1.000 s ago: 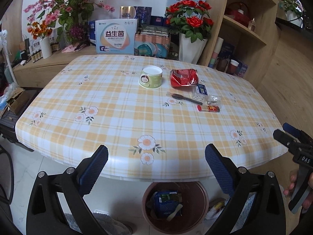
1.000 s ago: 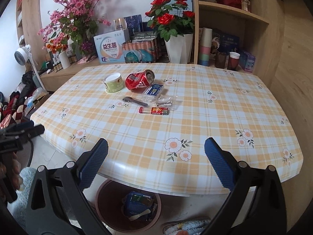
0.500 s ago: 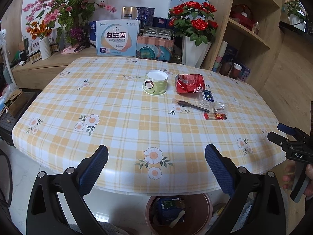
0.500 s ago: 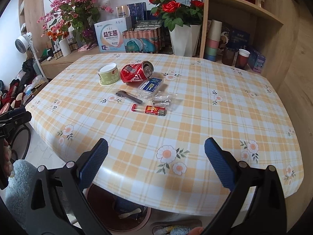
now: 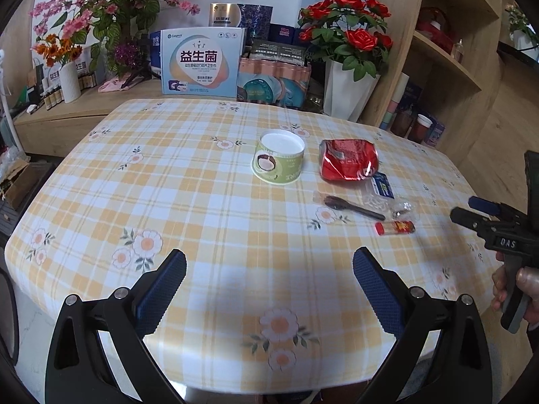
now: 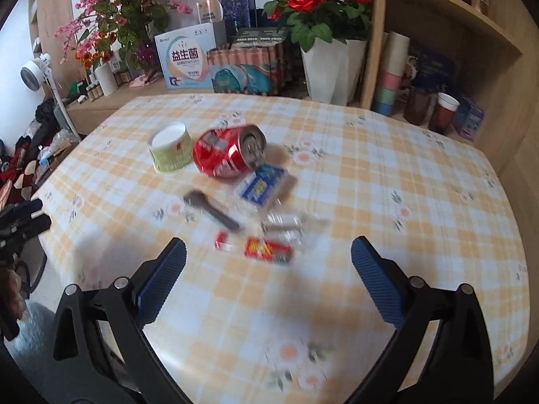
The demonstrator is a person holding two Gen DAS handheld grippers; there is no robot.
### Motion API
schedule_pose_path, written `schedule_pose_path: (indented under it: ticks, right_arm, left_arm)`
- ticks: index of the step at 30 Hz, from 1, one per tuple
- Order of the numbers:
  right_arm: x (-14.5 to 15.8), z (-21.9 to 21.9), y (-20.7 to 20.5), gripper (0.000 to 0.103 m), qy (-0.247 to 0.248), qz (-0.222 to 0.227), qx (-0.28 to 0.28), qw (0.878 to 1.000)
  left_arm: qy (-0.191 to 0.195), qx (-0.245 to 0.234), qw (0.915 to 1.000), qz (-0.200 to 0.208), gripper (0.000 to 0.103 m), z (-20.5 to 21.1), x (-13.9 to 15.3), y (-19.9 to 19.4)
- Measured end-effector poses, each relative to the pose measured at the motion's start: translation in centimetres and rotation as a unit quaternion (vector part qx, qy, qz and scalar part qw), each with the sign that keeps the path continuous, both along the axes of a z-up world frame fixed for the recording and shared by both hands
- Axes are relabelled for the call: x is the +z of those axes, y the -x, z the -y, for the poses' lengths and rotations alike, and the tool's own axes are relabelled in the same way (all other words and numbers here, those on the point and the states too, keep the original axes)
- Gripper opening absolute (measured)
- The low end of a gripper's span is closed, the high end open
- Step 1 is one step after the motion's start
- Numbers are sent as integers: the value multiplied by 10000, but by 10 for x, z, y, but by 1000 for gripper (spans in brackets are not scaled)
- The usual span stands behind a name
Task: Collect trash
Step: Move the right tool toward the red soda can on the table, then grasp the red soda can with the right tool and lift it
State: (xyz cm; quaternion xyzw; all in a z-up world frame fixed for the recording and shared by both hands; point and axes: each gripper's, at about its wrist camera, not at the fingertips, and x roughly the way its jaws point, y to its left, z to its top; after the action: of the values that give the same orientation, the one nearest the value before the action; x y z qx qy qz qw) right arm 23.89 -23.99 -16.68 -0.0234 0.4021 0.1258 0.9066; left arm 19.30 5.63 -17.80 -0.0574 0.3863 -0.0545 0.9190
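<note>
Trash lies on the plaid table (image 5: 188, 202): a green paper cup (image 5: 279, 161) upside down, a crushed red can (image 5: 348, 160) on its side, a blue-and-clear wrapper (image 5: 382, 190), a black plastic spoon (image 5: 353, 207) and a small red tube (image 5: 394, 228). The right wrist view shows the cup (image 6: 170, 152), can (image 6: 229, 155), wrapper (image 6: 261, 187), spoon (image 6: 212, 210) and tube (image 6: 267, 248). My left gripper (image 5: 269, 284) is open and empty over the near table edge. My right gripper (image 6: 267, 282) is open and empty, just short of the tube.
Flower vases (image 5: 347, 91), boxes (image 5: 201, 62) and a wooden shelf (image 5: 448, 67) stand behind the table. The other gripper shows at the right edge of the left wrist view (image 5: 488, 225) and the left edge of the right wrist view (image 6: 20, 225).
Both grippers have moved forward and up over the table toward the trash. The bin under the table has dropped out of view. Both stay open.
</note>
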Motion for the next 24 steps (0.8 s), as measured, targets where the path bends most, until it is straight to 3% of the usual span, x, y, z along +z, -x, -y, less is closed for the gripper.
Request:
schedule_pose_path:
  ticks: [4, 5, 11, 18, 22, 24]
  right_arm:
    - [-3, -24, -52, 91, -256, 94, 91, 9996]
    - [-6, -29, -68, 86, -328, 45, 108, 9994]
    - [-27, -47, -135, 82, -710, -309, -111, 9969]
    - [-53, -54, -167, 74, -911, -656, -438, 9927]
    - [-62, -51, -171, 50, -1047, -836, -473, 9899]
    - [-59, -49, -169, 50, -1040, -802, -497, 9901]
  left_arm:
    - [-91, 52, 9999, 122, 97, -4, 1, -26]
    - [-89, 73, 9998, 139, 97, -6, 1, -31]
    - [56, 279, 9995, 148, 97, -22, 0, -64]
    - [4, 248, 9997, 78, 97, -25, -9, -85]
    - [18, 198, 9998, -1, 97, -22, -16, -93]
    - [23, 155, 9999, -18, 97, -19, -18, -96]
